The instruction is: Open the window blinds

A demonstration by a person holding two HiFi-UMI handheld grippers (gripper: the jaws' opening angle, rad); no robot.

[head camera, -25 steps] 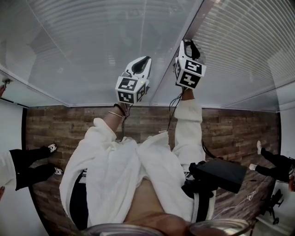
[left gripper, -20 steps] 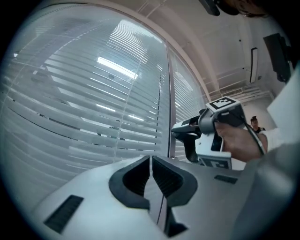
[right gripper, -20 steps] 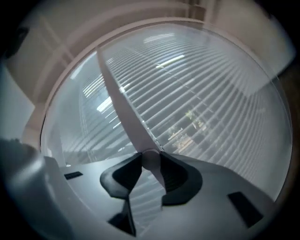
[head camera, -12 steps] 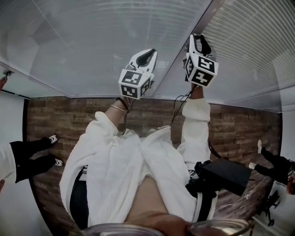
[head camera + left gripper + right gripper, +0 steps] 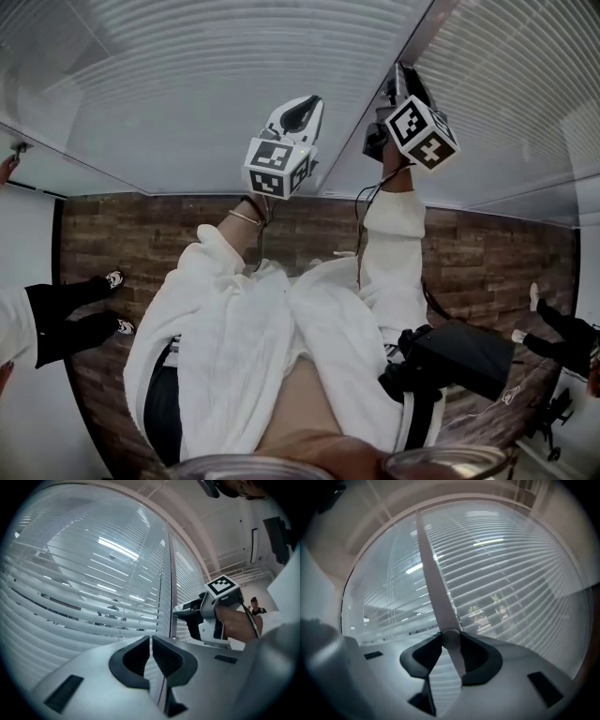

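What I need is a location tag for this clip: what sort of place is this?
Probably an office or similar commercial interior, not a home: long runs of horizontal blinds across big windows, a wood-plank floor, and bystanders' legs at the edge of the room.

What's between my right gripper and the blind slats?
A grey wand, clamped by the right gripper, hangs in front of the blind slats; the right gripper view shows it.

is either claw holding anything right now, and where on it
The right claw pinches the blind's tilt wand near its lower end. The left claw is shut on nothing.
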